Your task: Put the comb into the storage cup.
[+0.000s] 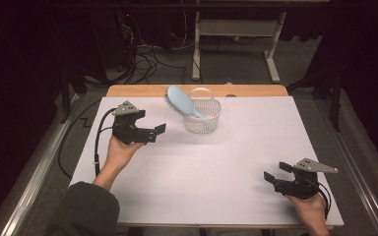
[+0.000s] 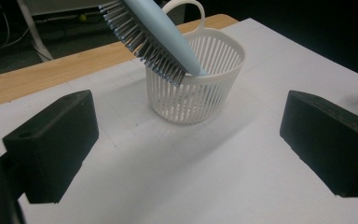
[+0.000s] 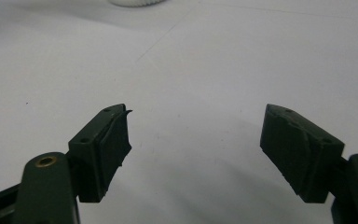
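**Blue hairbrush propped in white basket, both grippers empty**

A pale blue plastic hairbrush (image 1: 181, 101) with dark bristles stands tilted in a small white slotted plastic basket (image 1: 203, 120). Its handle end goes down inside the basket, and its broad head leans out over the rim toward the left and far side of the table. In the left gripper view the bristles (image 2: 142, 44) face downward and toward the camera, and the smooth blue back faces up. The basket stands upright on the white sheet (image 1: 226, 167) that covers the table, toward the far edge and a little left of the middle. A looped white handle (image 2: 186, 9) rises from the basket's far rim.

The left gripper (image 1: 158, 130) is held by the person's left hand (image 1: 120, 152) just left of the basket, near it but not touching. Its black jaws are spread wide apart with nothing between them, and they point toward the basket, which sits framed between them in the left gripper view.

The right gripper (image 1: 275, 172) is in the person's right hand (image 1: 311, 209) at the near right corner of the sheet, well apart from the basket. Its jaws are also spread and empty, with bare white sheet between them.

A strip of wooden tabletop (image 1: 142, 91) shows beyond the sheet's far edge. Behind it are dark floor, cables (image 1: 147, 59) and the white legs of another table (image 1: 236, 44).
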The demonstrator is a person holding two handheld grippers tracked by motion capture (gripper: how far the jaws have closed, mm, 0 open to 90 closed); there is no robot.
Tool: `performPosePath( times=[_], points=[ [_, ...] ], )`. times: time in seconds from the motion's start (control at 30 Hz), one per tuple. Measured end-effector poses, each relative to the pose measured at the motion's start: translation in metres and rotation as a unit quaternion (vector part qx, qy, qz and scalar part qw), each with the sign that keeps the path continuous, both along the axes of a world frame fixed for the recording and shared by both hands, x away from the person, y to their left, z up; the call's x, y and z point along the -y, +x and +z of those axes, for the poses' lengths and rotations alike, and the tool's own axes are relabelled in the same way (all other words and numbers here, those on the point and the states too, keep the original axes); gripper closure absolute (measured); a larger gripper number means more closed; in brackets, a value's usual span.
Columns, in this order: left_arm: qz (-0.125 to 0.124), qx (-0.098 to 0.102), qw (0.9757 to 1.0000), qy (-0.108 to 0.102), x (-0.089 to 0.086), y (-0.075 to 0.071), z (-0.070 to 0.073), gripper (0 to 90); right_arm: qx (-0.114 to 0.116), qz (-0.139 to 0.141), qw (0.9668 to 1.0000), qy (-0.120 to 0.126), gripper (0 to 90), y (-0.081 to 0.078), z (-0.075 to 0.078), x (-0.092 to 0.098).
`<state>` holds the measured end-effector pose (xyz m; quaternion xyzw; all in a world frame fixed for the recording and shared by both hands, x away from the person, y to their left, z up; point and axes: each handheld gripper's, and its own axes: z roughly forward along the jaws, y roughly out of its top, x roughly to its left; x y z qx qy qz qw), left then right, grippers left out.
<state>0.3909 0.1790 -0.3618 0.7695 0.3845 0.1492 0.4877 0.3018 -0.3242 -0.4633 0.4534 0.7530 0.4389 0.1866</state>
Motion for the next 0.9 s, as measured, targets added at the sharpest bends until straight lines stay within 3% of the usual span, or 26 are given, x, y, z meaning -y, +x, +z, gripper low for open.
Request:
performPosePath(
  times=[0.9],
  points=[
    [0.015, 0.015, 0.9998, 0.000, -0.018, -0.023, -0.010, 3.6, 0.002, -0.001, 1.0000, 0.001, 24.1, -0.001, 0.000, -0.001]
  ],
)
